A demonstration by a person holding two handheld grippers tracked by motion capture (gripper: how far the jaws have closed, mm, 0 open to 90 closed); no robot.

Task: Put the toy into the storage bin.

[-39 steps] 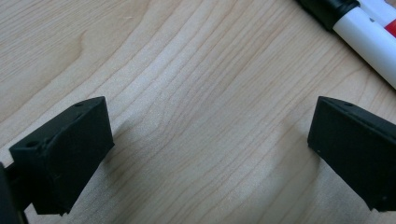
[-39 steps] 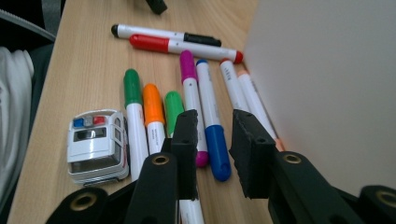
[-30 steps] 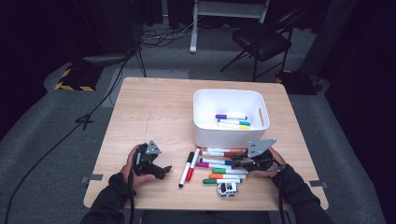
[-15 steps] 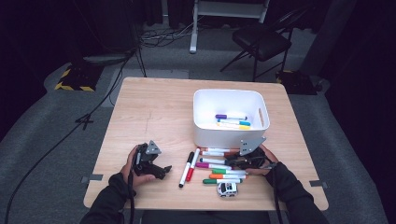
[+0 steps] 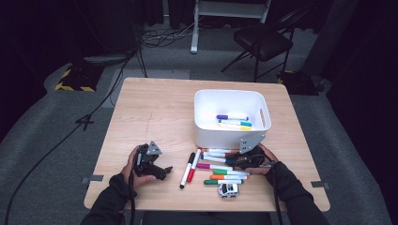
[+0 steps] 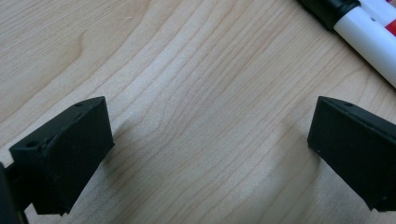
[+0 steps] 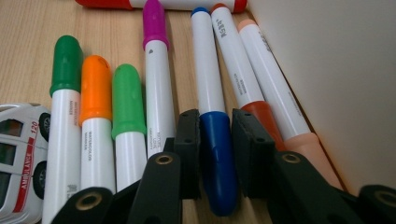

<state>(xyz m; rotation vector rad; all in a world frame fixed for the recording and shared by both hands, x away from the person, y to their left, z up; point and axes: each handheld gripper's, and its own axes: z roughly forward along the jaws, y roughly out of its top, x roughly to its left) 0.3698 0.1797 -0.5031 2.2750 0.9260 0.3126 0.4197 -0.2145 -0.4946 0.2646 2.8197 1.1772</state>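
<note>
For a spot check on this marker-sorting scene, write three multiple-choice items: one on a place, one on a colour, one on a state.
1. Where does the toy ambulance stand?
A. in the white bin
B. on the table, near its front edge by the markers
C. on the floor

2. What colour is the cap of the marker between the right hand-held gripper jaws?
A. dark blue
B. orange
C. green

3. How do the left hand-held gripper jaws stand?
A. shut on a marker
B. shut on nothing
C. open over bare wood

Key: 1 B, it sits just below the row of loose markers. 2 A, the right gripper view shows a blue cap between the pads. 3 C, wood grain shows between the wide-apart jaws.
</note>
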